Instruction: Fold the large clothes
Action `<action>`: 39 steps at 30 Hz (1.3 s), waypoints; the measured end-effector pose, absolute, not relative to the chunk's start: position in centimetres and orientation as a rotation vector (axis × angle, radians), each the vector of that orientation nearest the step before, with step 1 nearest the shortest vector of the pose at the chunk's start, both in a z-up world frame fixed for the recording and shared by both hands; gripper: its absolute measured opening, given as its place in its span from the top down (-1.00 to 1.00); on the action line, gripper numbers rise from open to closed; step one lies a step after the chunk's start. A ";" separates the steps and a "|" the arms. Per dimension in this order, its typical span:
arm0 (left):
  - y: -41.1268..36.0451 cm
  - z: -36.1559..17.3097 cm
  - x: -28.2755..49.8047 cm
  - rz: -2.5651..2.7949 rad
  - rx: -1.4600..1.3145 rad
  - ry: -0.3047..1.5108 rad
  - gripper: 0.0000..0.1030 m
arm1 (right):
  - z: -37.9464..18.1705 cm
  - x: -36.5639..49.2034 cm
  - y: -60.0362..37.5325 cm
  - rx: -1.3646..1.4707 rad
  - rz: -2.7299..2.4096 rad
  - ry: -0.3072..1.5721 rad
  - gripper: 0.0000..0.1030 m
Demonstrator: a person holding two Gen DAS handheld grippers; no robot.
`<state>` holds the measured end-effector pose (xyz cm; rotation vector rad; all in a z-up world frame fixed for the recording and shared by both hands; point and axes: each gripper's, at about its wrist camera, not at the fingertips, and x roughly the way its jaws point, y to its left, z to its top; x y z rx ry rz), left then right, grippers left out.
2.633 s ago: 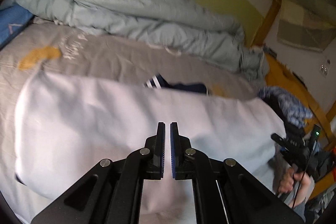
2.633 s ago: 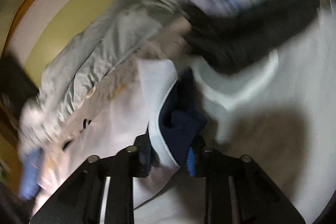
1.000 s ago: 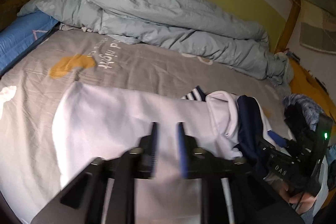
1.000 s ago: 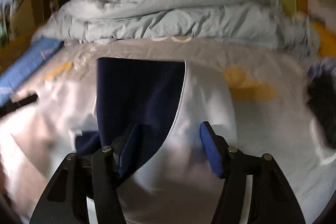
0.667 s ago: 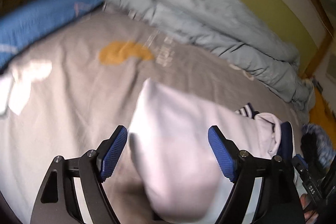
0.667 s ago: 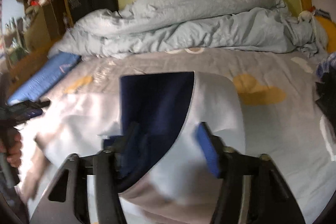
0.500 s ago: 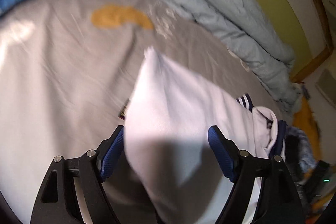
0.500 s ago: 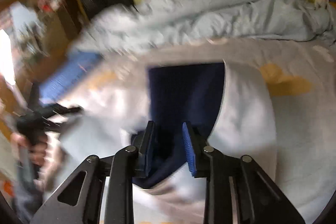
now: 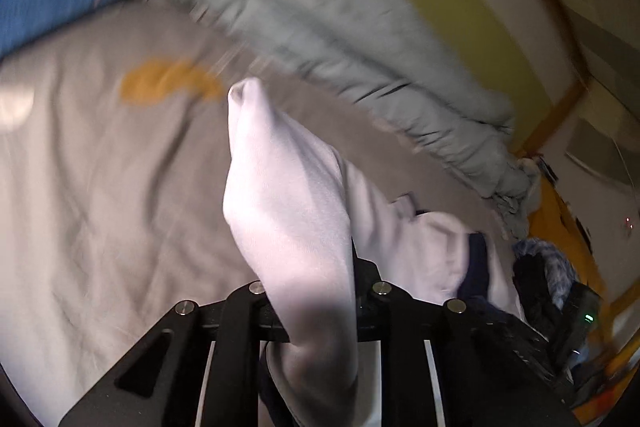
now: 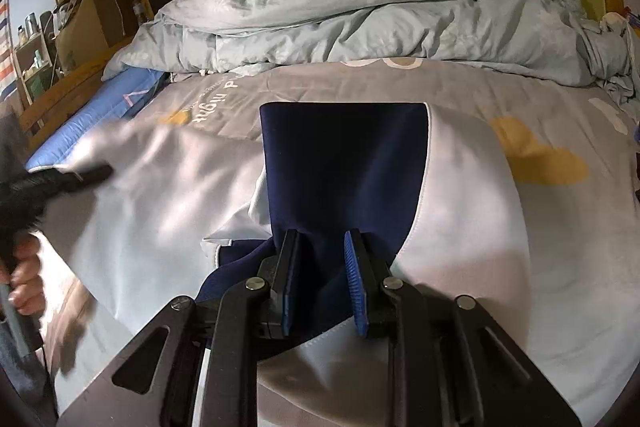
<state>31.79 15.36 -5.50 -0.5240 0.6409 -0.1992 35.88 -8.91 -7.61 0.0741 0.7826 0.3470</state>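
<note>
Left wrist view first: the left gripper (image 9: 310, 291) has white cloth bunched right between its fingers, jaws drawn in tight on a thick fold of the garment (image 9: 288, 195). That fold rises straight ahead of the jaws to a rounded tip, and the rest of the white fabric trails off to the right of the jaws, where a navy edge shows. Beyond the tip lies the grey sheet (image 9: 92, 187) with its yellow patch, and further ahead a rumpled pale blue duvet (image 9: 340, 39), all smeared by blur. Far right of the jaws, the other gripper's dark body with a green light is just visible.

Over to the right wrist view, much sharper. The right gripper (image 10: 322, 281) has its jaws narrowed to a small gap around a navy fold of the garment (image 10: 472, 219); the blue pads (image 10: 354, 279) sit on either side of the cloth, clamped on it. Directly ahead of the jaws a navy panel stands up, with white fabric to its right and more white spreading left across the sheet (image 10: 520, 95). At the far left, a hand (image 10: 26, 279) grips the other tool's handle. The duvet (image 10: 380, 15) is heaped well beyond the jaws.
</note>
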 end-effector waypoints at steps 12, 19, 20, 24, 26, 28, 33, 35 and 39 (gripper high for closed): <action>-3.9 4.0 33.6 -0.374 -0.265 0.631 0.64 | -5.6 35.7 -15.6 0.397 0.413 0.783 0.56; -12.5 0.3 35.8 -0.382 -0.127 0.687 0.63 | -1.7 34.0 -26.0 0.374 -0.023 0.570 0.39; -13.5 -0.8 36.1 -0.380 -0.113 0.703 0.63 | -1.8 34.1 -26.8 0.384 -0.037 0.568 0.39; -15.9 -4.3 35.5 -0.378 -0.010 0.692 0.57 | -2.4 34.9 -27.0 0.432 0.036 0.597 0.39; -16.5 -4.5 34.0 -0.390 0.042 0.650 0.39 | -2.4 34.9 -25.5 0.380 0.056 0.601 0.38; -16.1 -4.6 33.0 -0.453 0.005 0.641 -0.05 | -2.1 34.9 -24.5 0.350 0.072 0.595 0.34; -13.4 -3.3 30.1 -0.516 -0.104 0.574 -0.31 | -1.8 34.4 -25.0 0.405 0.115 0.561 0.29; -11.0 -1.6 29.2 -0.572 -0.182 0.540 -0.48 | -1.6 34.0 -25.5 0.418 0.090 0.543 0.22; -5.9 1.5 28.2 -0.568 -0.292 0.451 -0.61 | -1.0 33.5 -25.7 0.440 0.101 0.511 0.18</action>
